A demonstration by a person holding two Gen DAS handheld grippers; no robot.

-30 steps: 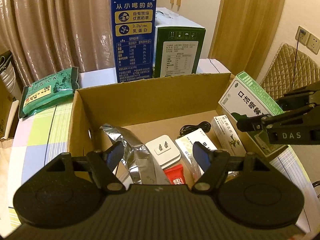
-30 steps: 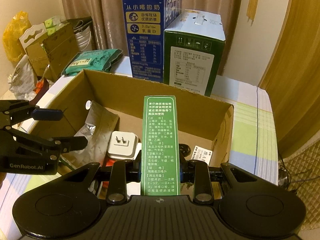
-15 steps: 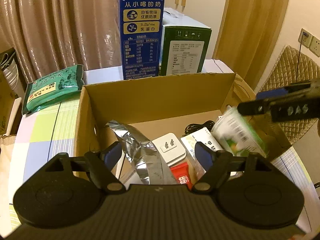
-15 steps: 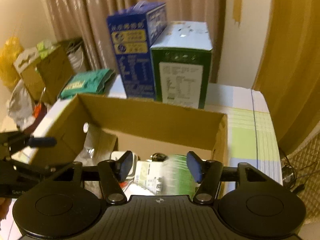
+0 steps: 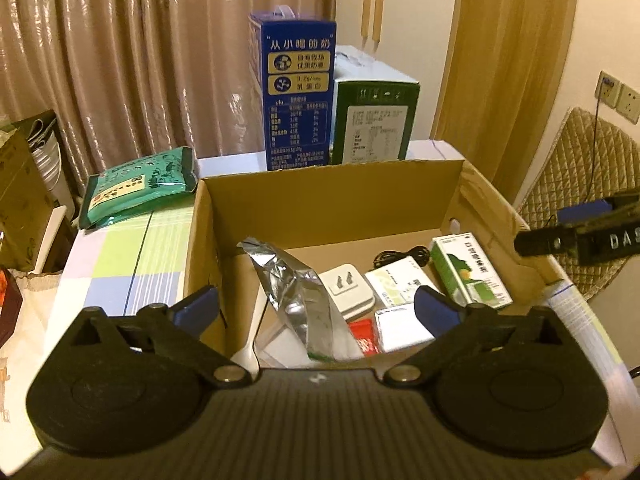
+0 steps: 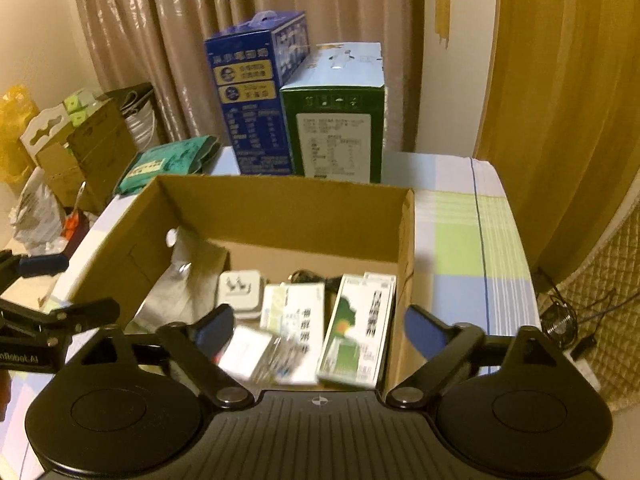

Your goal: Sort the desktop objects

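Observation:
An open cardboard box [image 5: 332, 196] [image 6: 288, 208] stands on the table. The green and white medicine box [image 5: 470, 274] [image 6: 360, 332] lies inside it by the right wall. Beside it lie a white plug adapter [image 5: 346, 288] [image 6: 240, 288], a silver foil bag [image 5: 296, 296], other white medicine boxes [image 5: 400, 282] [image 6: 296, 312], a red packet [image 5: 366, 338] and a black cable [image 5: 400, 256]. My left gripper [image 5: 316, 312] is open and empty above the box's near side. My right gripper [image 6: 320, 326] is open and empty above the box; its fingers also show in the left wrist view [image 5: 576, 232].
A tall blue milk carton [image 5: 296, 96] [image 6: 256, 96] and a green carton [image 5: 374, 120] [image 6: 334, 120] stand behind the box. A green packet [image 5: 138, 186] [image 6: 168, 164] lies on the table at the back left. Cardboard boxes and bags [image 6: 76, 148] stand beside the table on the left.
My right gripper opened and let go of the green medicine box, which dropped into the cardboard box by its right wall. Both grippers have risen and drawn back a little.

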